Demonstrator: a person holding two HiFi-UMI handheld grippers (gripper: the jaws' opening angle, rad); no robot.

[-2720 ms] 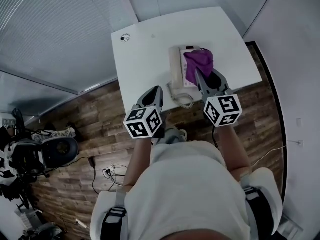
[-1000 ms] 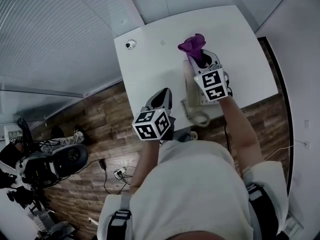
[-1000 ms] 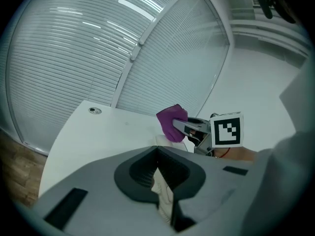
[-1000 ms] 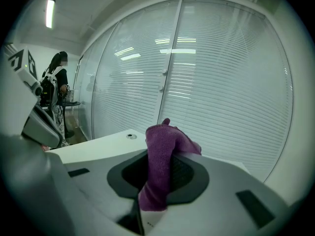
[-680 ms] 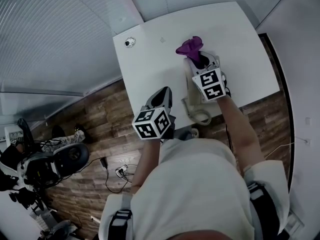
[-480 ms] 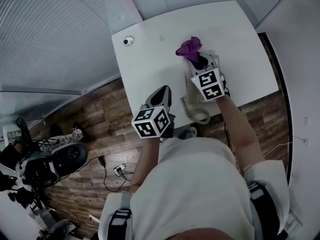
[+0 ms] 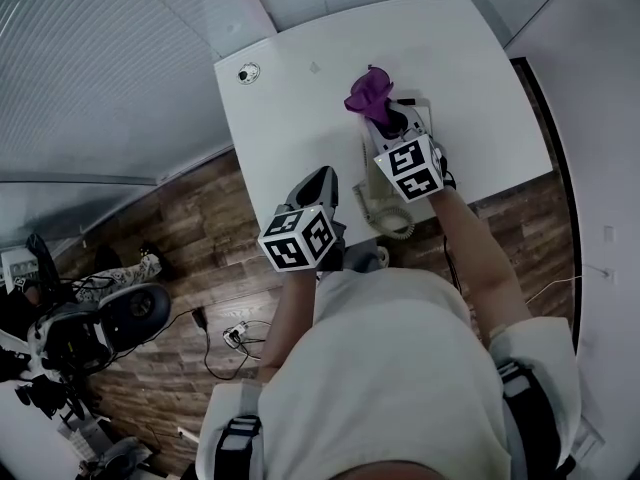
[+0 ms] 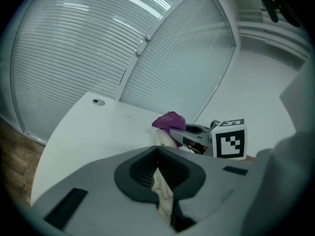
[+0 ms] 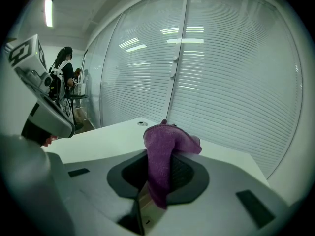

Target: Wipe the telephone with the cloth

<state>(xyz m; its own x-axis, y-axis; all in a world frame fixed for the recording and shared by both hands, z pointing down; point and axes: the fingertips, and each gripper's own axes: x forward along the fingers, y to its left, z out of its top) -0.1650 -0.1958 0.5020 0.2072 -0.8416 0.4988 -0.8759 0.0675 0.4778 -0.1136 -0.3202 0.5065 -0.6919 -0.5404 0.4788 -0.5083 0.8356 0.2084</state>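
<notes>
The right gripper [image 7: 384, 120] has carried the purple cloth [image 7: 365, 90] from the telephone's [image 7: 371, 190] lower end to its upper end, toward the top of the head view. Its jaws are clamped on the cloth, which bunches out past their tips. The cream telephone lies on the white tabletop [image 7: 290, 98], long axis running up the frame, mostly under that gripper, so the unwiped length probably lies back toward the person. The left gripper [image 7: 321, 182] hangs at the tabletop's lower edge, lower left of the telephone and farther from it, jaws closed on nothing.
</notes>
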